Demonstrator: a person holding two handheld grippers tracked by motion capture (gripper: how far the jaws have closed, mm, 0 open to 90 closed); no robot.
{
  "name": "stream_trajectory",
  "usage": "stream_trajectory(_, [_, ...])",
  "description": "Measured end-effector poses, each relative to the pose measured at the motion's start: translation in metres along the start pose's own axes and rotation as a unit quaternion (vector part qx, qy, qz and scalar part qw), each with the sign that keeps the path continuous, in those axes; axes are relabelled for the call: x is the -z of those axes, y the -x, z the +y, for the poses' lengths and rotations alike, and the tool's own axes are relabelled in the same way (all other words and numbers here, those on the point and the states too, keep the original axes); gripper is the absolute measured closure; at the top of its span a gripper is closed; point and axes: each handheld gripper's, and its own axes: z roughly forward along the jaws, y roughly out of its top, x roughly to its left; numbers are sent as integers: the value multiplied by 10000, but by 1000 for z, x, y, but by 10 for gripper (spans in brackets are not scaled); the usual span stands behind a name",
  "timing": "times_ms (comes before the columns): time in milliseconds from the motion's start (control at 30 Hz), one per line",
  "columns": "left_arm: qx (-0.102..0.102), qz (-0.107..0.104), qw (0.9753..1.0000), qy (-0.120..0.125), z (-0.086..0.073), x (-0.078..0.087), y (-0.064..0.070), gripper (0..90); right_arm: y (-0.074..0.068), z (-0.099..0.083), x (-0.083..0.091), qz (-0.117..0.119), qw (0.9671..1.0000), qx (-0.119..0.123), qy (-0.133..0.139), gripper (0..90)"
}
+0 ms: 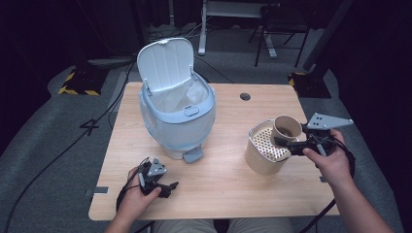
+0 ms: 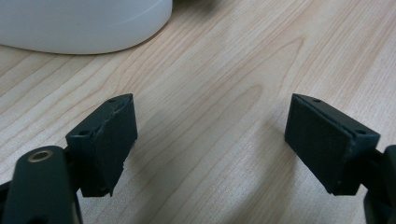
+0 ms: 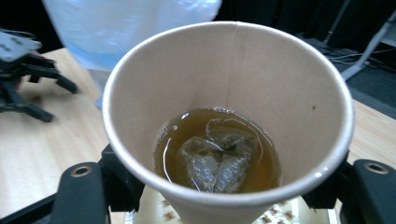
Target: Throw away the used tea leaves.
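I see a light wooden surface (image 1: pixel 218 189) with a round hole (image 1: pixel 245 96) near its far edge; a pale blue pedal bin (image 1: pixel 177 121) stands far left, a beige strainer canister (image 1: pixel 262 155) right, my left tongs (image 1: pixel 167 187) near left

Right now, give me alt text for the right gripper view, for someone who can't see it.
A paper cup held between two black jaws, with brown tea and a tea bag at its bottom. Behind it stand a pale blue bin and a wooden table, with the other gripper at far left.
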Motion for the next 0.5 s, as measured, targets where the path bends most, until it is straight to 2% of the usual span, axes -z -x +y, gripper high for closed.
stream_trajectory(100, [1,0,10000,1,0,0,0,176,12,0,-3,-72,9999,-67,-32,304])
stream_trajectory(133, [3,0,10000,1,0,0,0,176,20,-1,-5,-55,9999,-112,-32,304])
stream_trajectory(167, [3,0,10000,1,0,0,0,176,20,-1,-5,-55,9999,-112,-32,304])
stream_trajectory(200, [1,0,10000,0,0,0,0,176,29,-2,-7,-33,9999,-100,-93,306])
stream_trajectory(233, [1,0,10000,0,0,0,0,176,29,-2,-7,-33,9999,-100,-93,306])
stream_trajectory(267, [4,3,10000,1,0,0,0,176,35,-3,-9,1,9999,-63,-158,309])
stream_trajectory(400, [4,-3,10000,1,0,0,0,176,45,-6,-11,-82,9998,-117,-166,308])
stream_trajectory(500, [3,-4,10000,1,0,0,0,176,47,-6,-11,-221,9996,0,-199,308])
